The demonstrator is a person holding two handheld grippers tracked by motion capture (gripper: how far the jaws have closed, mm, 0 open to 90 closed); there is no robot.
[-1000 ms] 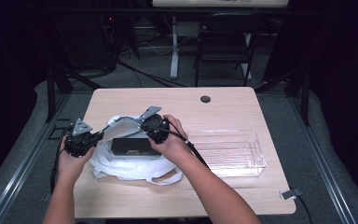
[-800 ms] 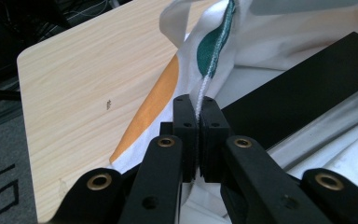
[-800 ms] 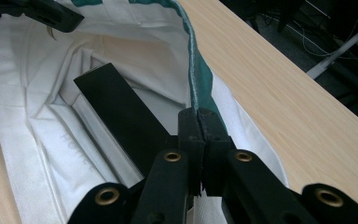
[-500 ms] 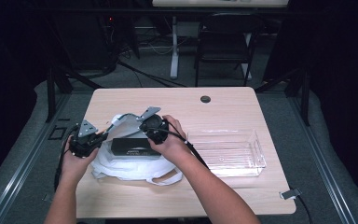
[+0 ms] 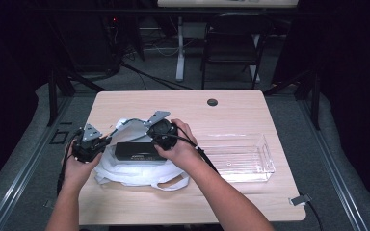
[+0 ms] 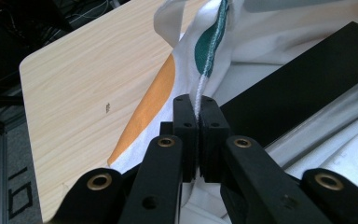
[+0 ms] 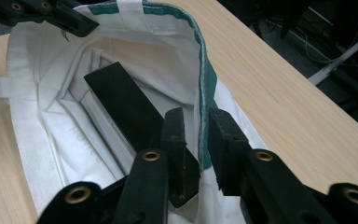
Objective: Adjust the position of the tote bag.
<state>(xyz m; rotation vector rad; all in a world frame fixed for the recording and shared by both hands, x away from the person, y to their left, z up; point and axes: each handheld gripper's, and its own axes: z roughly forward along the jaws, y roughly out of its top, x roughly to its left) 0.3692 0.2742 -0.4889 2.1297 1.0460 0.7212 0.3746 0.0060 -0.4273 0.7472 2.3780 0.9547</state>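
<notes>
From the high view, a white cloth bag (image 5: 139, 166) lies near the table's (image 5: 231, 113) left edge, toward the front, with a long black box (image 5: 137, 150) resting in its mouth, its long axis running left to right across the table between the two hands. The left gripper (image 5: 92, 144) sits at the box's left end and the right gripper (image 5: 160, 132) at its right end, so each hand holds one side of the bag's opening; a clear plastic tray (image 5: 236, 155) stands to the right, apart from the bag. In the left gripper view, the left gripper (image 6: 196, 121) is clamped tight on the bag's (image 6: 242, 42) green-stitched rim, the cloth pinched flat between its closed jaws, and the black box (image 6: 303, 84) lies just beyond and to the right of them, angled away. In the right gripper view, the right gripper (image 7: 196, 135) straddles the opposite rim of the bag (image 7: 42, 107): its jaws have just been opening, and the green-edged cloth now hangs in the gap between them without being squeezed. The black box (image 7: 121, 100) lies just left of that gripper, inside the bag, its long axis pointing away toward the left gripper (image 7: 51, 14) at the far rim. I judge the right hand nearer the box end and freer to act on it, while the left keeps the mouth held.
</notes>
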